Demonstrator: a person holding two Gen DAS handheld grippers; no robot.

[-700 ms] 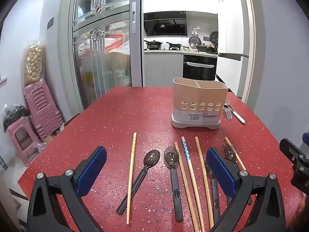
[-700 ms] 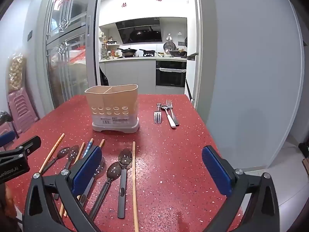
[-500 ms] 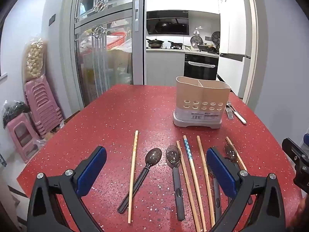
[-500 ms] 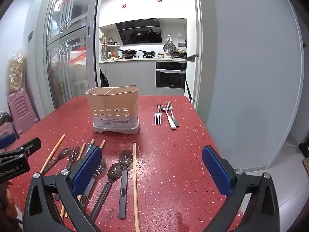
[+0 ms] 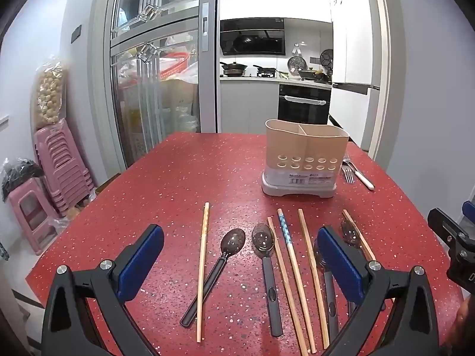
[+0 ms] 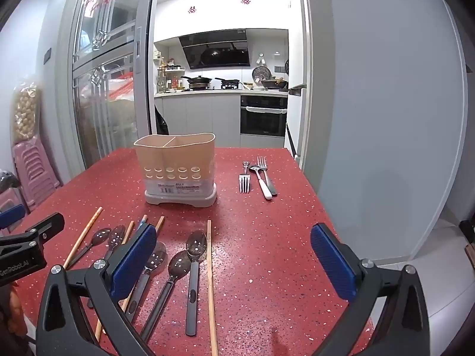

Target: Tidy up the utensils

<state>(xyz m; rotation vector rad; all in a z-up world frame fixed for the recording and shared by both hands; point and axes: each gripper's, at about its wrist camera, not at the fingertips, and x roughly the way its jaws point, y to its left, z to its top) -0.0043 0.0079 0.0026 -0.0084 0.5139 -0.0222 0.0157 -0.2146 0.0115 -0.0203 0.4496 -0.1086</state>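
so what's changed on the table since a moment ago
Nothing on the table moved and nothing was picked up or let go. Both cameras only shifted slightly, so the holder sits a little higher in each view. The left gripper and right gripper are open and empty as before. Spoons, chopsticks and forks lie where they were.

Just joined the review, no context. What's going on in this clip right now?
Utensil sorting, not yet started. Both handheld grippers, left gripper and right gripper, hover open and empty above the red table. Chopsticks and dark spoons lie loose in a row near the grippers. The beige caddy stands upright and looks empty. Forks lie to its right.
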